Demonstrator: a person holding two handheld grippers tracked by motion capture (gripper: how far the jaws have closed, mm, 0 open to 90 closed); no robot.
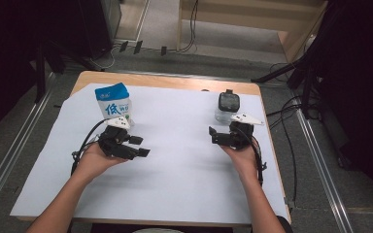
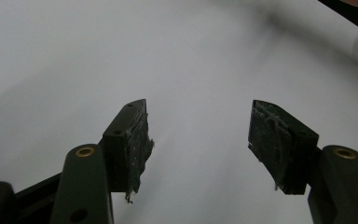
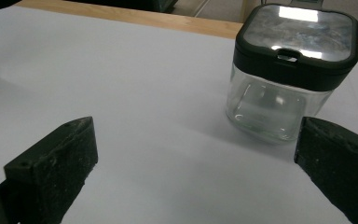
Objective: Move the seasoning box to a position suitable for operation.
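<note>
Nothing is in hand yet, so the work looks to be at its very start: both grippers hover over the white sheet with their jaws spread and nothing between them. The left gripper sits low at the near left, just in front of a blue-and-white carton-like pouch printed with blue characters, which stands upright on the sheet; in the left gripper view its worn pads frame only bare white paper. The right gripper waits at the right, just in front of a clear glass jar with a dark, latched lid, which stands upright near the far right edge of the sheet; in the right gripper view the jar stands beyond the widely parted jaws and toward one side, apart from them. By my reading, every reach, grasp and move of the pouch and the jar is left to do. The sheet covers most of a light wooden table. Around it lie a grey carpeted floor, loose black cables, dark stand legs and metal floor rails.
</note>
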